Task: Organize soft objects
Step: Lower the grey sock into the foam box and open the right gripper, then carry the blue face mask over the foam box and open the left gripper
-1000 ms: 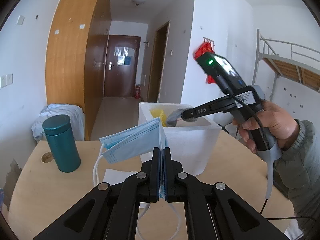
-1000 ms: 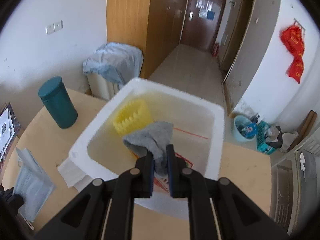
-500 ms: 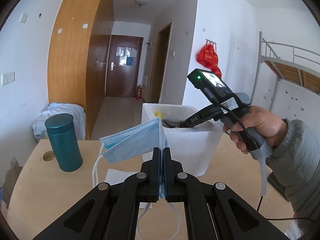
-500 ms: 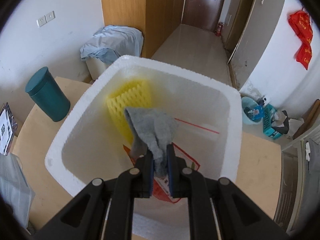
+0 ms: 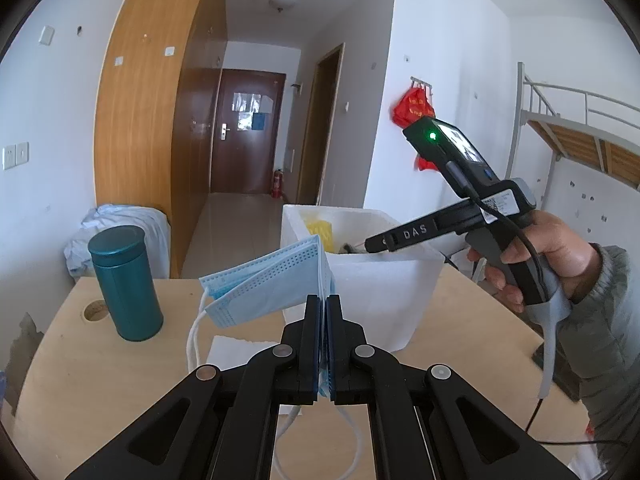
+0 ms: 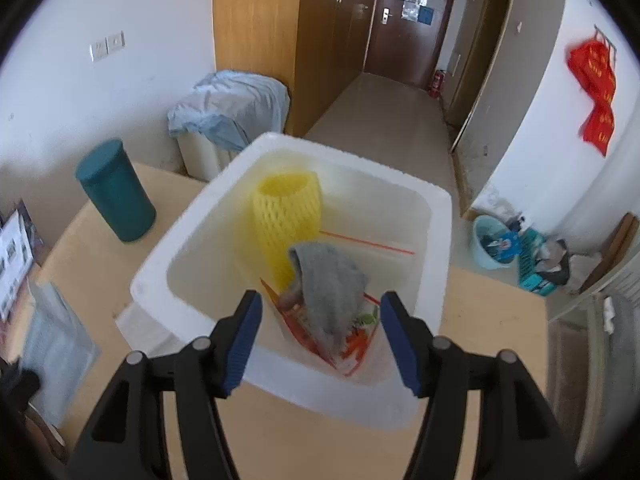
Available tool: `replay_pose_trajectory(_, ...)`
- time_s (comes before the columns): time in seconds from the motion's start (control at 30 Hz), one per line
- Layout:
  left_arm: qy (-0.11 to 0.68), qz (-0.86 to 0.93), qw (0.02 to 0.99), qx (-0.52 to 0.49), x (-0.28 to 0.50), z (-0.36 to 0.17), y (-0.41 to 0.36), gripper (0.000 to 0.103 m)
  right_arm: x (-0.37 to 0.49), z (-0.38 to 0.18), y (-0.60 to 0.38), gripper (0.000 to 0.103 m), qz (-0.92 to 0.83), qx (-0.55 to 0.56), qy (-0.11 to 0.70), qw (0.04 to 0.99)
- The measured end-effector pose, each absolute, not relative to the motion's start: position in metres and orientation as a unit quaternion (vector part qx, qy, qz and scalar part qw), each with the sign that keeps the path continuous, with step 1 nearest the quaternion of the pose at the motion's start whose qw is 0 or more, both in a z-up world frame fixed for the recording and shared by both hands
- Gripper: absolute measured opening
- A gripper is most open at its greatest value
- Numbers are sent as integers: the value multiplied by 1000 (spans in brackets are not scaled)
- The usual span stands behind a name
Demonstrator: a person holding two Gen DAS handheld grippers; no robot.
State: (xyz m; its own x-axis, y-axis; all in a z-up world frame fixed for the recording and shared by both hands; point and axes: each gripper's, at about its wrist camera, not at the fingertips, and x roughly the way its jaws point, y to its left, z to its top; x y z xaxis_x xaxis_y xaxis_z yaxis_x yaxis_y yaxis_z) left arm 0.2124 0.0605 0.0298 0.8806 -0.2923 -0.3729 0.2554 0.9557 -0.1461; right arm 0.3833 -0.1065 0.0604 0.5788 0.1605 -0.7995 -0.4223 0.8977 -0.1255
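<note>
Now we see the crumpled grey cloth (image 6: 330, 288) lying inside the white foam box (image 6: 434, 240) against the yellow foam net (image 6: 286, 216); our right tongs (image 6: 320, 312), clamped on it earlier, have just spread apart. Our left tongs (image 5: 323, 316) pinch the blue mask (image 5: 272, 280).

The grey cloth (image 6: 328, 284) hides much of the blurred red-printed bag (image 6: 352, 344) beneath.

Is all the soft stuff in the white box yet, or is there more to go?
Partly. The yellow foam net and the grey cloth are in the white foam box; the right gripper has just opened its jaws, letting the cloth go. The left gripper holds blue face masks pinched above the table, still outside the box. Those go next.
</note>
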Motion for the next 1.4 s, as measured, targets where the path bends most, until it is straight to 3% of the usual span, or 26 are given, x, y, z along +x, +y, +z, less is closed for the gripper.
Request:
replay_pose_trajectory(0.1,197,-140,970,-43,211,31,59,3,381,62,-112,74,171,-144,427,876)
replay_pose_trajectory(0.4,194,-144,970,-38,205,36,54,3,333,88,-146,76,211,-75,369,902)
replay_pose_trajectory(0.53,189,-146,970,-32,202,43,48,3,305,93,-163,86,212,-45,335,917)
replay_pose_trajectory(0.97,168,-213,962,23,215,88,-5,3,259,74,-196,87,237,36,284,928)
replay_pose_trajectory(1.23,177,-218,958,53,272,104,-38,3,256,65,-209,87,243,57,281,927)
replay_pose_trajectory(1.4,222,-230,947,37,316,95,-50,3,257,62,-211,87,246,58,282,925)
